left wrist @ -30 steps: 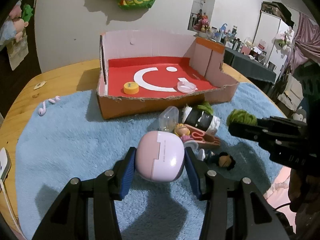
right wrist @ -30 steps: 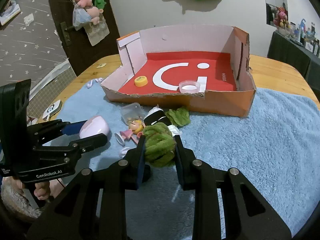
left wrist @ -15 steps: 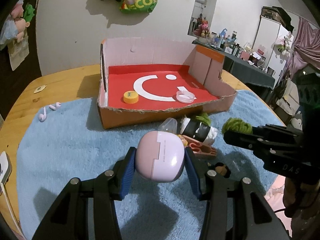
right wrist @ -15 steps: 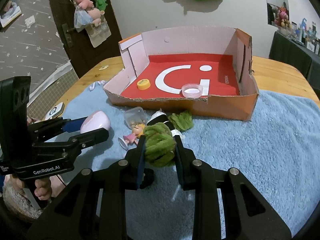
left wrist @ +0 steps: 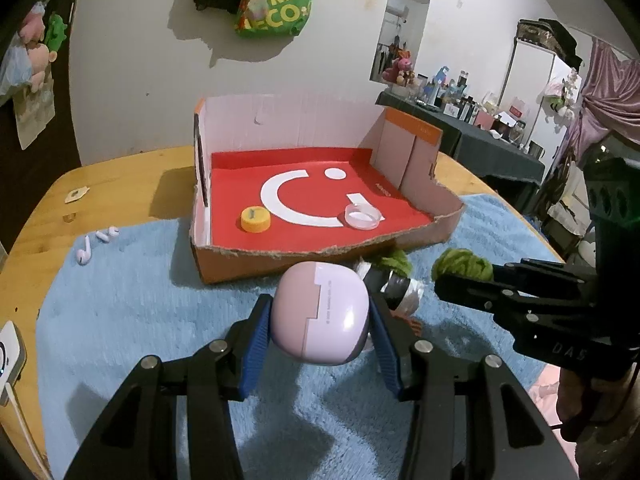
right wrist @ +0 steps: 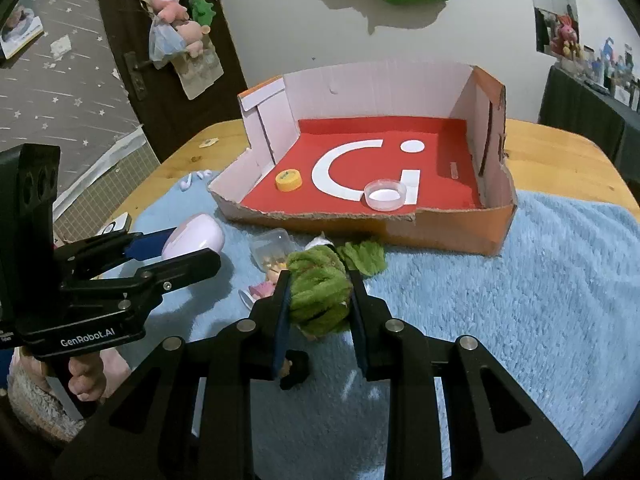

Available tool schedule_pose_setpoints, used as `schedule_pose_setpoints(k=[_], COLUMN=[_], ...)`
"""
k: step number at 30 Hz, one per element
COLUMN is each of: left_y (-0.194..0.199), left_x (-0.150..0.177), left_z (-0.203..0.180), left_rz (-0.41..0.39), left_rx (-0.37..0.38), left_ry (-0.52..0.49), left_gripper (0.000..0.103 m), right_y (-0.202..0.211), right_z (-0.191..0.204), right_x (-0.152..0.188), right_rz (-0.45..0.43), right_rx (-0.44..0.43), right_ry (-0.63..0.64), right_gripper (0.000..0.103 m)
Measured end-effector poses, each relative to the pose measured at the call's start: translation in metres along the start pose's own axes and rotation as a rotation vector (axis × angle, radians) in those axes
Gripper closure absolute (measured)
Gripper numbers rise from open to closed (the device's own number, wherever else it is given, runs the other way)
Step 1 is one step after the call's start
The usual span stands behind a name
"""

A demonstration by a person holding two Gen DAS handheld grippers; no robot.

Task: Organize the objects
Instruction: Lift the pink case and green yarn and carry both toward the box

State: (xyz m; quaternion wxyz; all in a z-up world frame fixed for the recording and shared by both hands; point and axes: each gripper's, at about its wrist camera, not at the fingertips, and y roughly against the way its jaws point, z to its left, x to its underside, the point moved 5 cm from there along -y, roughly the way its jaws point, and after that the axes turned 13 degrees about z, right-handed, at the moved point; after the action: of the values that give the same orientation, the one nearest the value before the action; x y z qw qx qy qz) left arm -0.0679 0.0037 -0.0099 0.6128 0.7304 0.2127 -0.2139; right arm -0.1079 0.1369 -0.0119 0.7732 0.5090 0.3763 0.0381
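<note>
Pink case (left wrist: 322, 316) and green plush (right wrist: 318, 294) sit clamped between jaws.

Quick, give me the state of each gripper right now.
Left gripper: closed on the pink earbud case.
Right gripper: closed on the green fuzzy ball.

A green printed bag (left wrist: 276, 10) hangs on the white wall beside a narrow mirror (left wrist: 404, 28). Plush toys in a plastic bag (right wrist: 176, 30) dangle from the dark door's handle (right wrist: 134, 66). A cluttered dark side table (left wrist: 480, 128) stands at right, near a pink curtain (left wrist: 600, 92).
</note>
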Motion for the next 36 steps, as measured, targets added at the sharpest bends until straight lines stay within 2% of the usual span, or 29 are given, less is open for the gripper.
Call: schedule_pose_setpoints(k=[28, 36], left_y=[0.006, 0.001], left_x=[-0.026, -0.039], left_z=[-0.003, 0.001], left_rz=[-0.032, -0.022], left_rx=[-0.005, -0.005], left_ry=[-0.008, 0.007], left_gripper=[0.053, 0.053], right_y=[0.006, 0.002], right_z=[-0.001, -0.008], right_x=[-0.018, -0.034], right_rz=[-0.02, -0.006], right_rx=[-0.009, -0.013], right_ry=[0.006, 0.001], right_gripper=[0.078, 0.078])
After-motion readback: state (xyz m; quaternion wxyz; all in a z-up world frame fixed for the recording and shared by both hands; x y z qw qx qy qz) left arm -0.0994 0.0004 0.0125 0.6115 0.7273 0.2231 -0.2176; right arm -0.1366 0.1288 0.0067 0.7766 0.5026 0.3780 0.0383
